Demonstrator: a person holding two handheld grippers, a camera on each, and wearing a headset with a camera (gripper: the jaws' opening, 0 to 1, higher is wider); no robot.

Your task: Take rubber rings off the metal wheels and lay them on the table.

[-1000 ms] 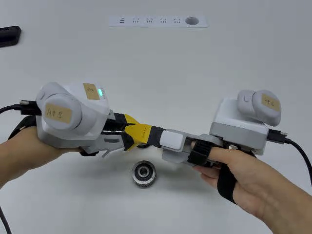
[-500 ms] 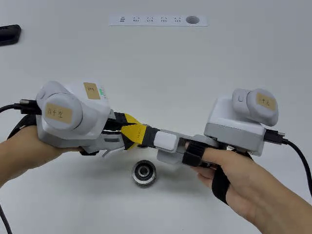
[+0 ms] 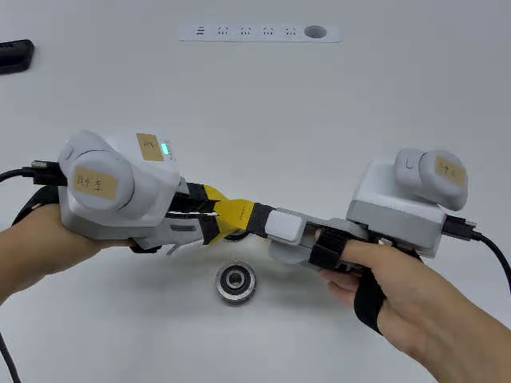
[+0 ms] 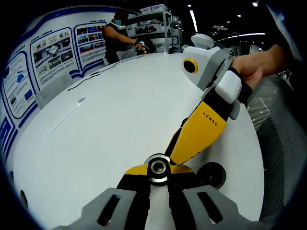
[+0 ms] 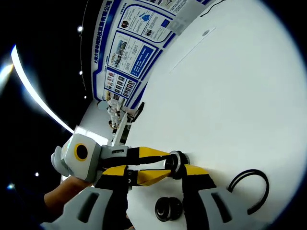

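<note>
- We've got the metal wheel (image 4: 158,168) up off the desk (image 3: 319,120), clenched in our left tongs (image 4: 158,171).
- Our right tongs (image 5: 173,173) bracket the same wheel; pinching or not, we can't tell.
- A second wheel (image 3: 235,282) rests on the desk below, with a loose rubber ring (image 5: 249,171) nearby.

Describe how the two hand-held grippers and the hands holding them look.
Both the left hand-held gripper and the right hand-held gripper have white-and-grey rounded housings, grey arms and black jaws tipped in yellow. Tan paper labels with handwriting sit on the housings; a green light glows on the left one. A black cable leaves each. Black straps wrap the left hand and right hand.
</note>
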